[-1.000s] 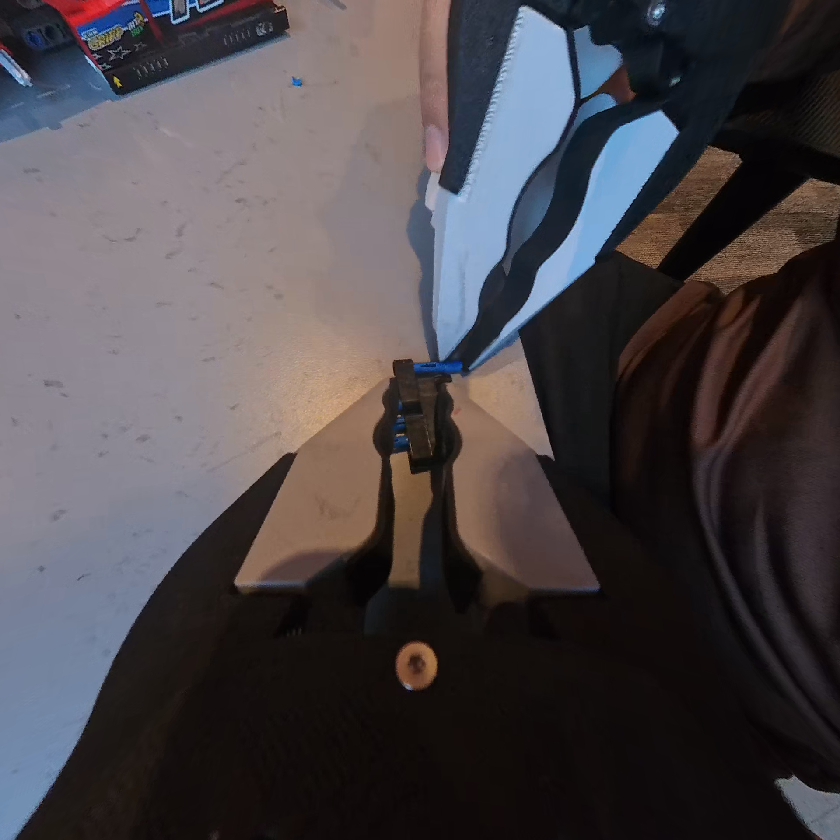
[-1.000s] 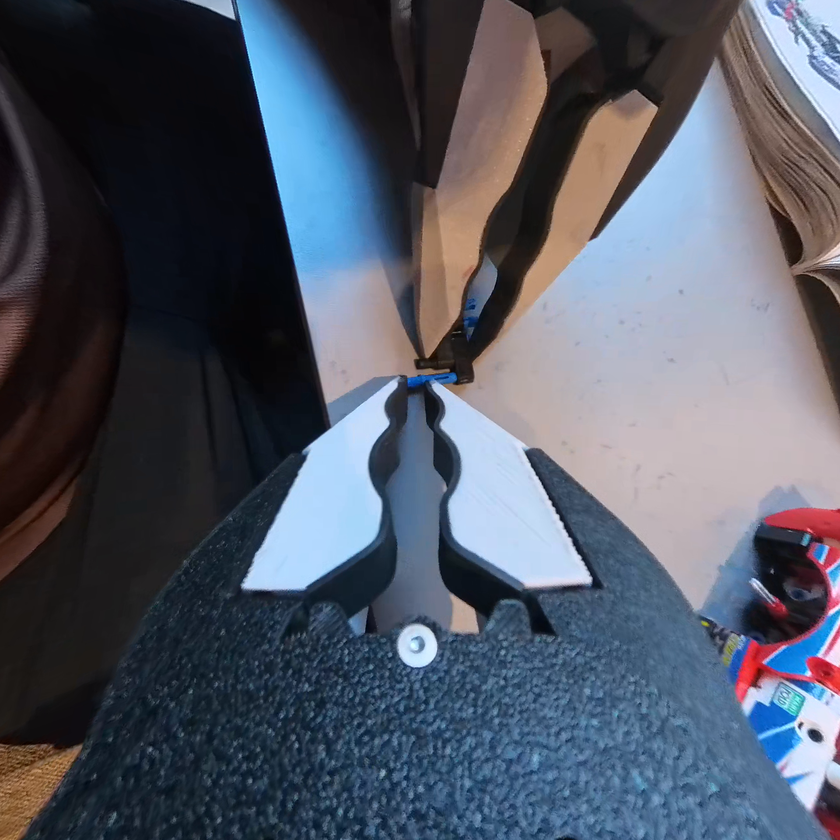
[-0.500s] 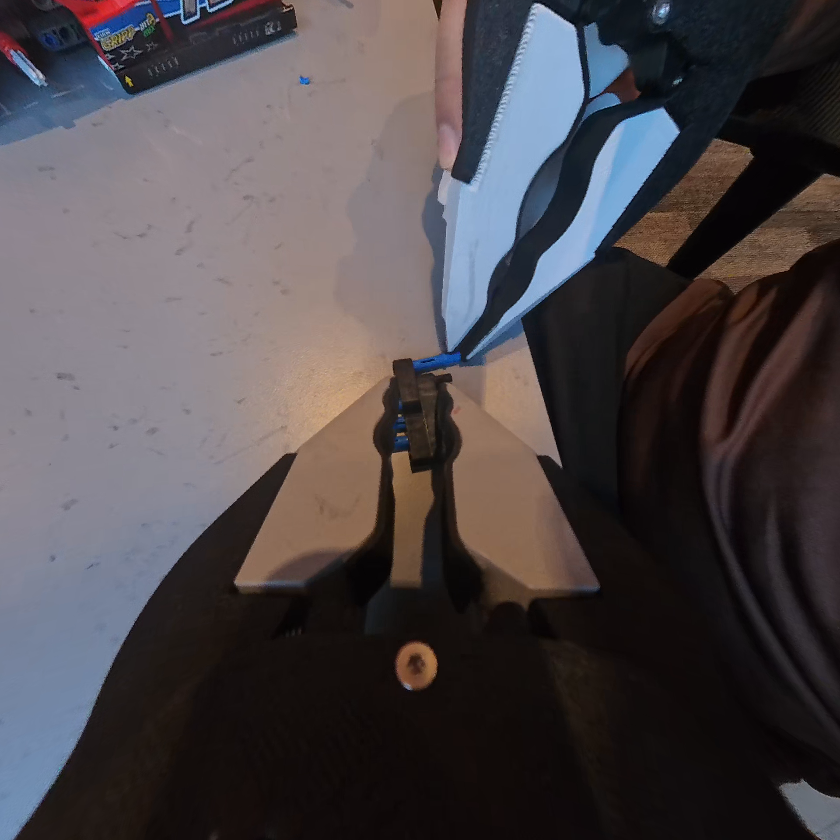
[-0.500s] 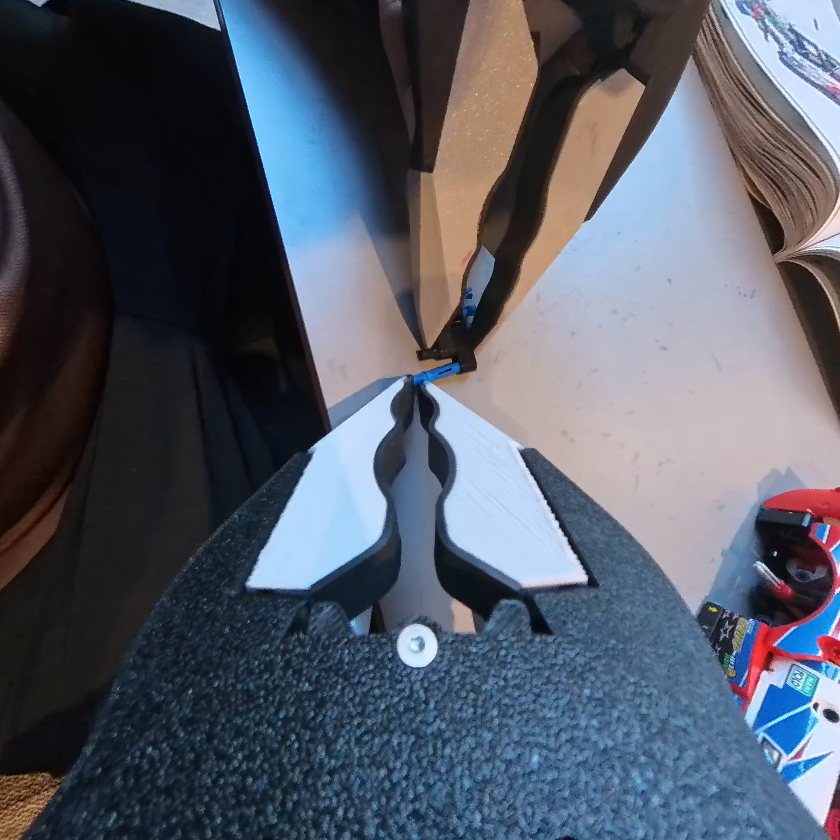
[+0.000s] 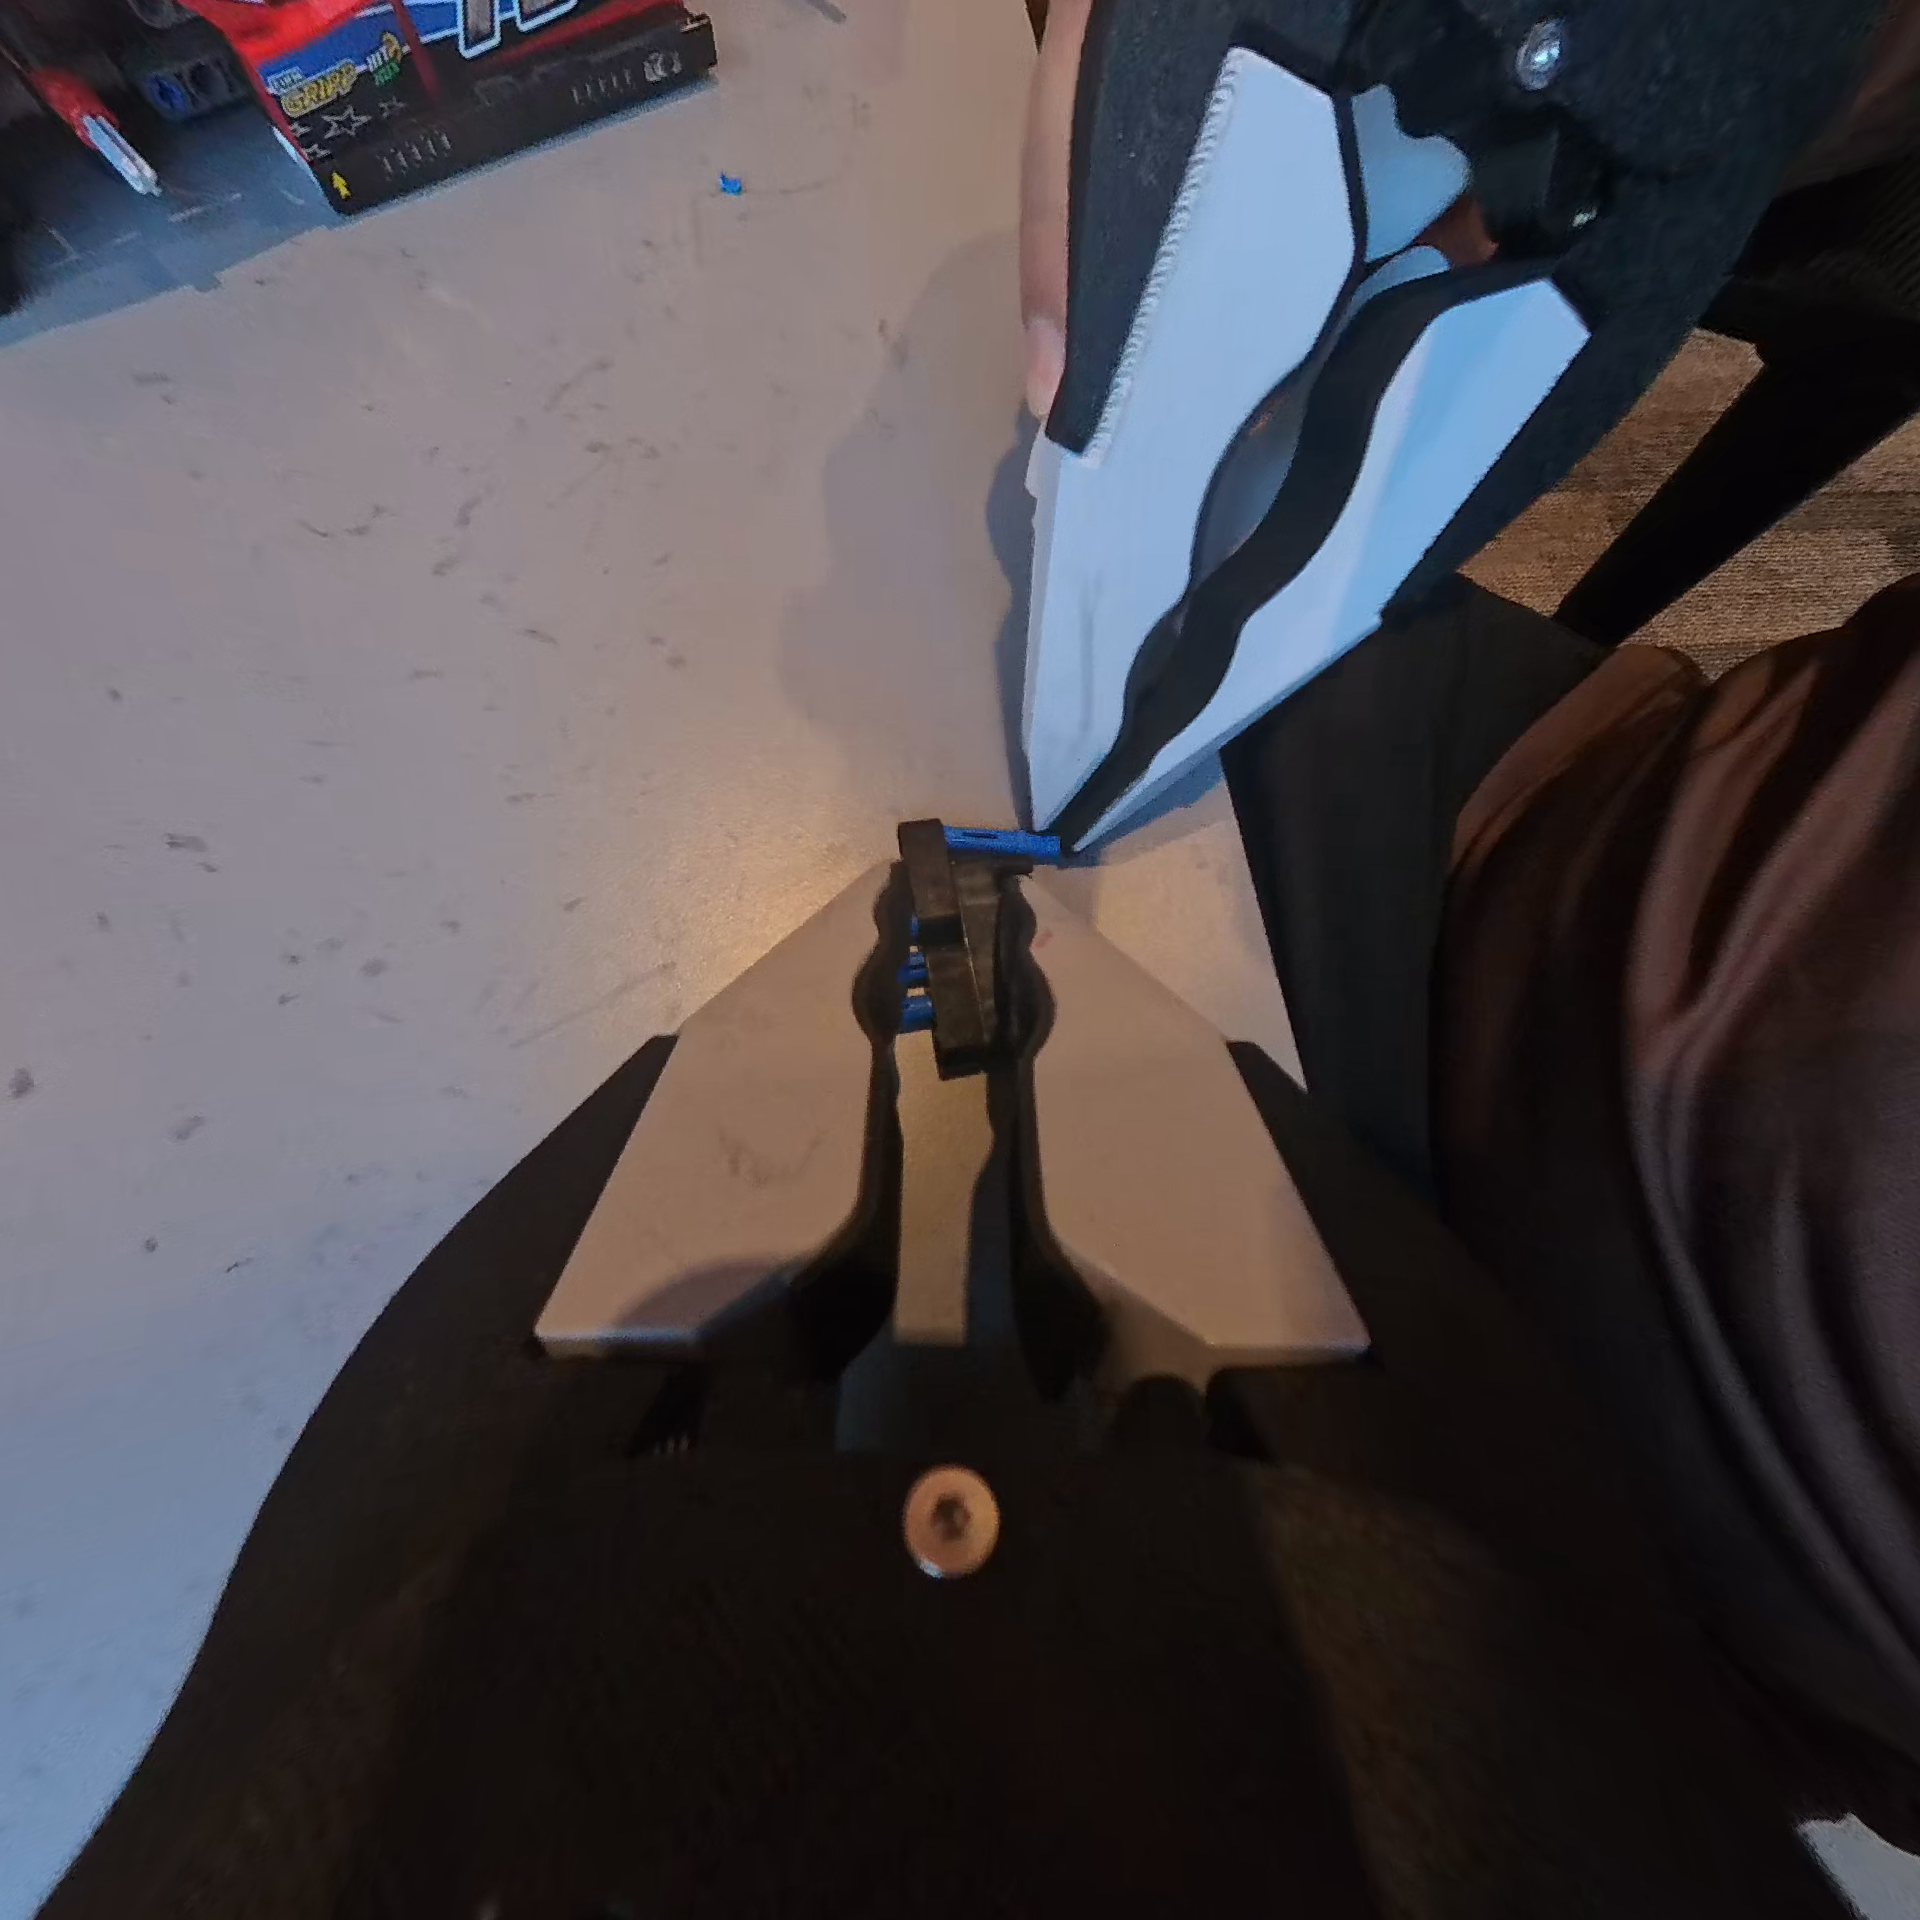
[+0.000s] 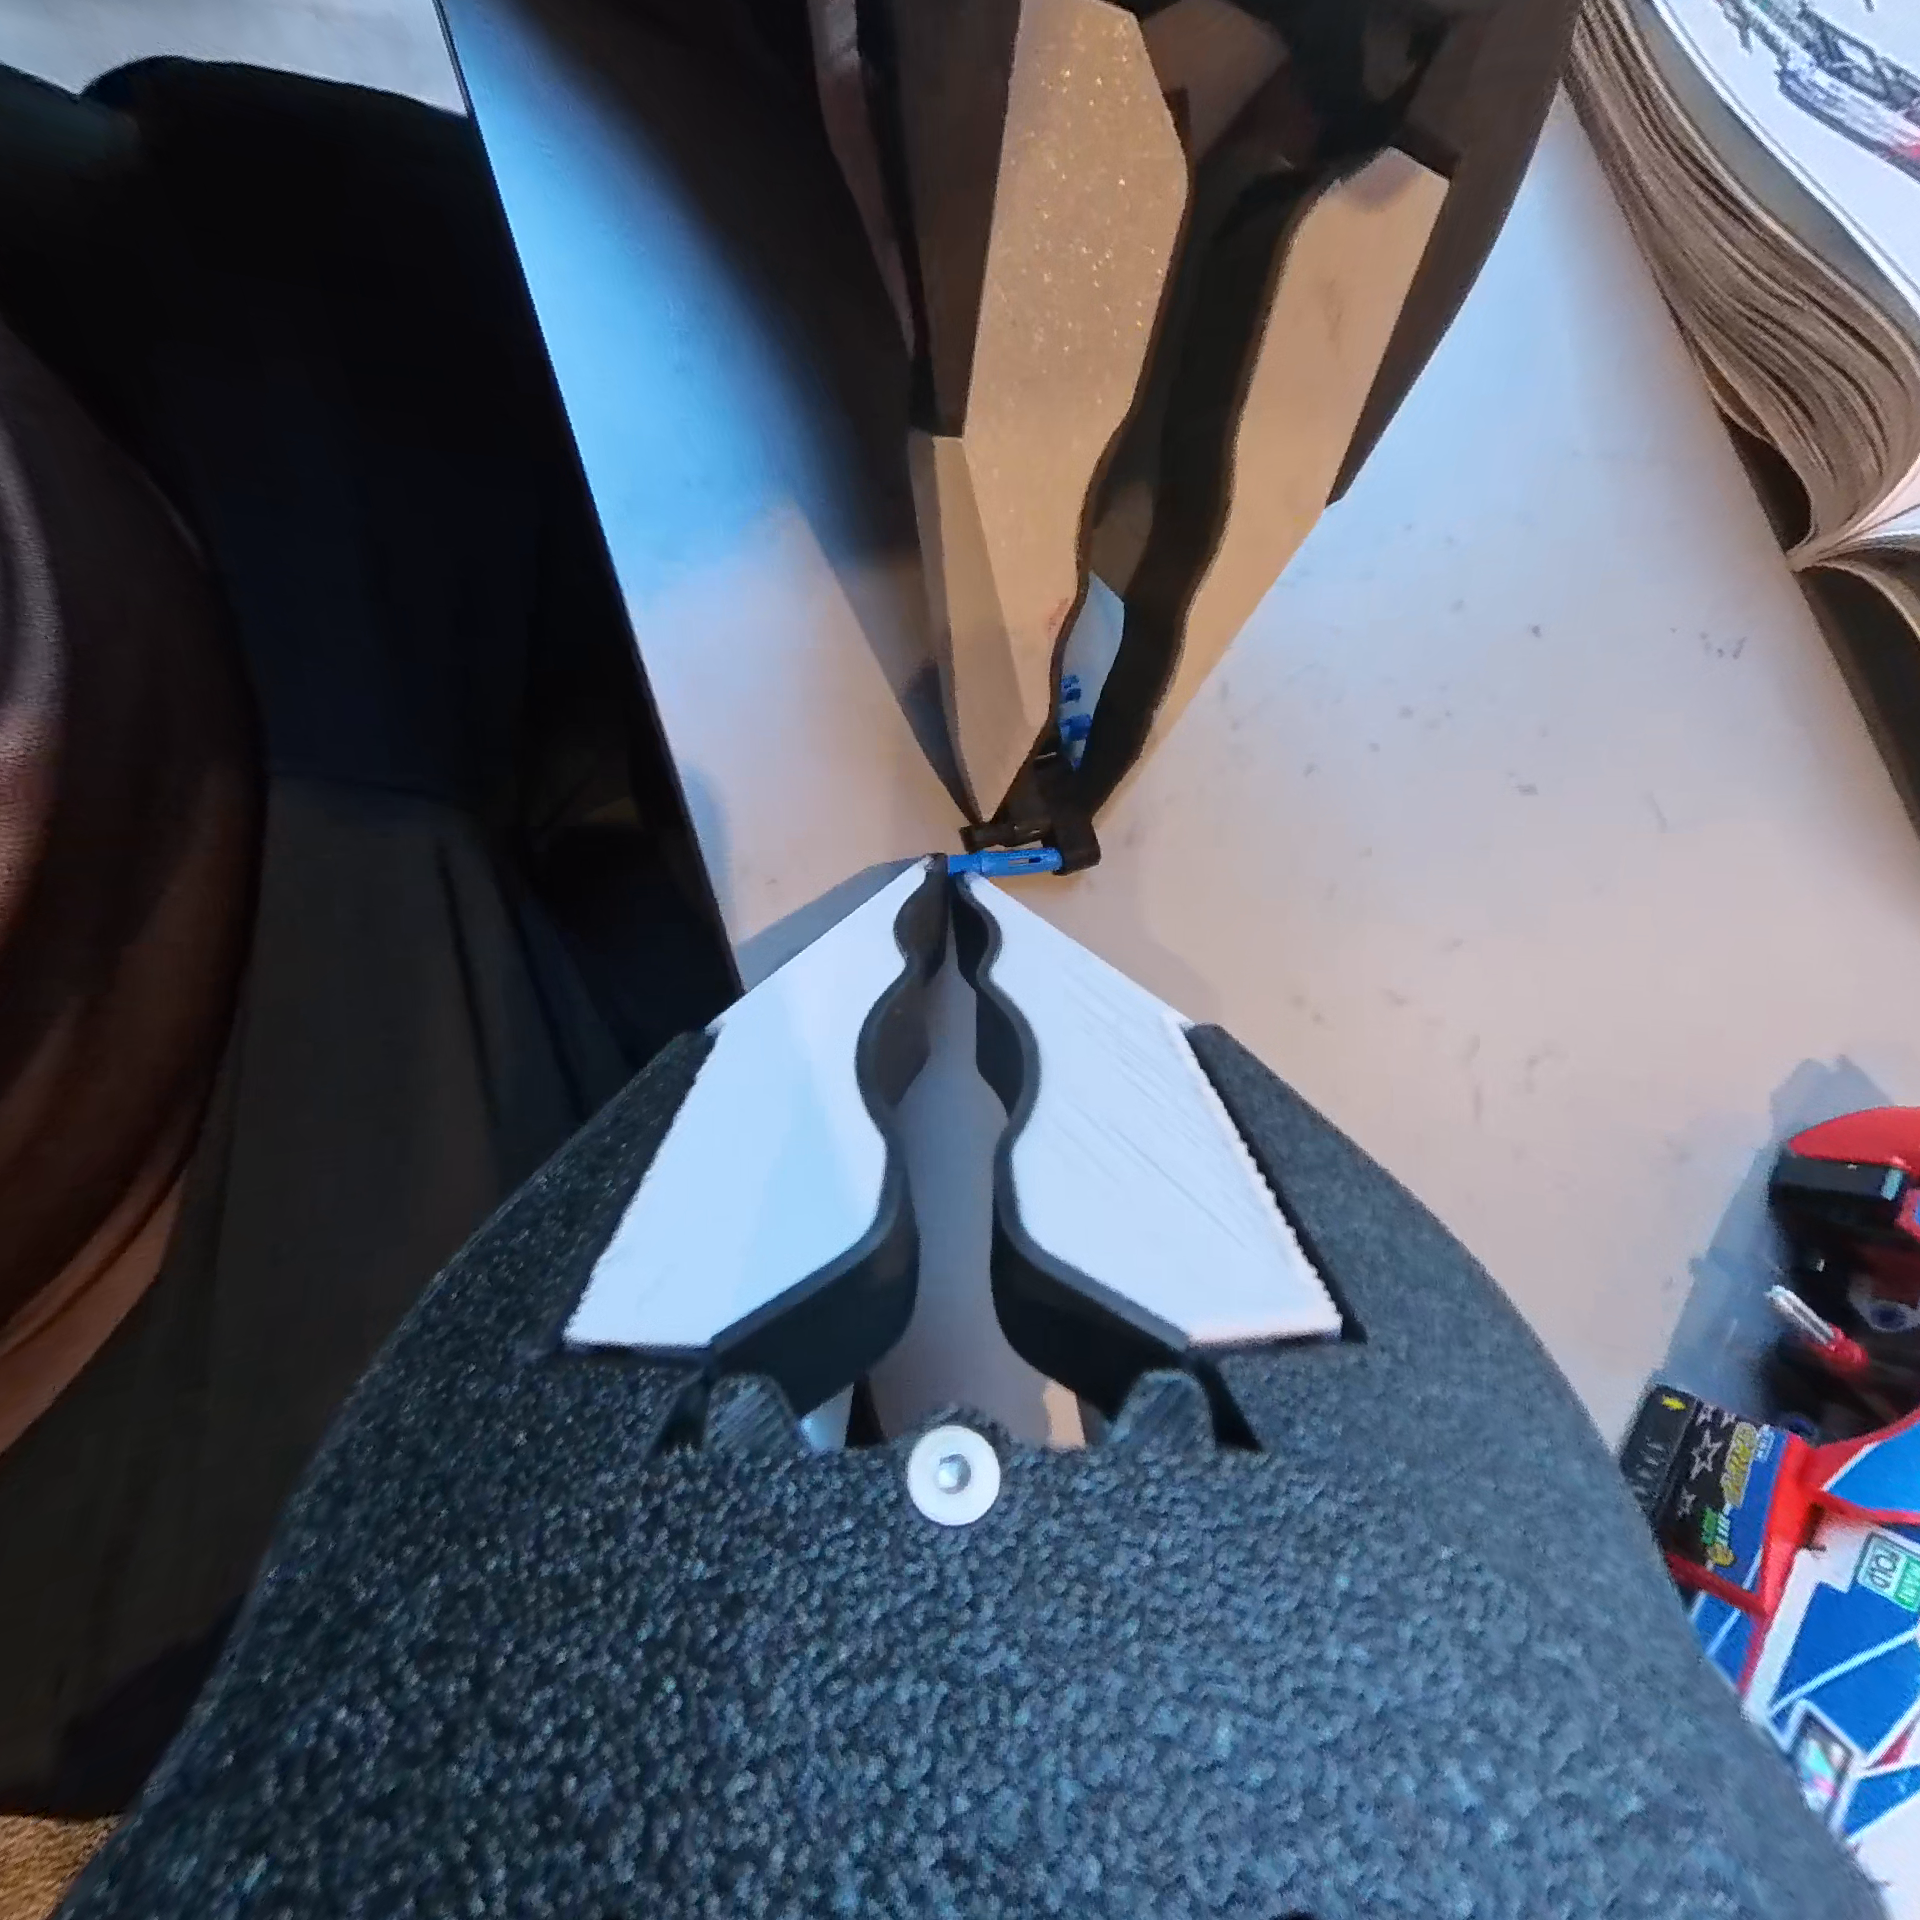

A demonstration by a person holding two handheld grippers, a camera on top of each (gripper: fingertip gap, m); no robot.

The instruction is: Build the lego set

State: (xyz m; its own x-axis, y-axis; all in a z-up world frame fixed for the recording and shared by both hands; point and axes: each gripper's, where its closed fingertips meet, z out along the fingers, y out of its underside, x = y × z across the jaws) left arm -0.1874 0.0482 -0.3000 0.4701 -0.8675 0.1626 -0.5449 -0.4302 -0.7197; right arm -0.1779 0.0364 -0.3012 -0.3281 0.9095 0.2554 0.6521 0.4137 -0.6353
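Left wrist view shows the left tongs [image 5: 951, 914] pressed together on a black lego piece [image 5: 954, 961], which stands upright between the tips, with short blue studs poking out on its left side. A blue pin [image 5: 1000, 840] juts sideways from the top of that black piece toward the right tongs [image 5: 1058, 840], whose tips come down from above and pinch the pin's far end. A person's fingertip [image 5: 1042, 343] rests along the outer edge of the right tongs.

Right wrist view shows the same meeting from the other side: the right tongs [image 6: 948, 871] are nearly closed, gripping the near end of the blue pin [image 6: 1006, 861], and the pin's other end sits against the black lego piece [image 6: 1029, 826] held in the left tongs [image 6: 1023, 805]. Whether the pin is seated in a hole cannot be told.

Beyond the black piece, a red, blue and white lego car [image 5: 416, 114] lies at the far edge of the desk [image 5: 416, 675], cut off by the frame. An open booklet [image 6: 1766, 260] lies on the desk to the upper right in the right wrist view, also only partly seen. A dark garment hides the desk's near edge.
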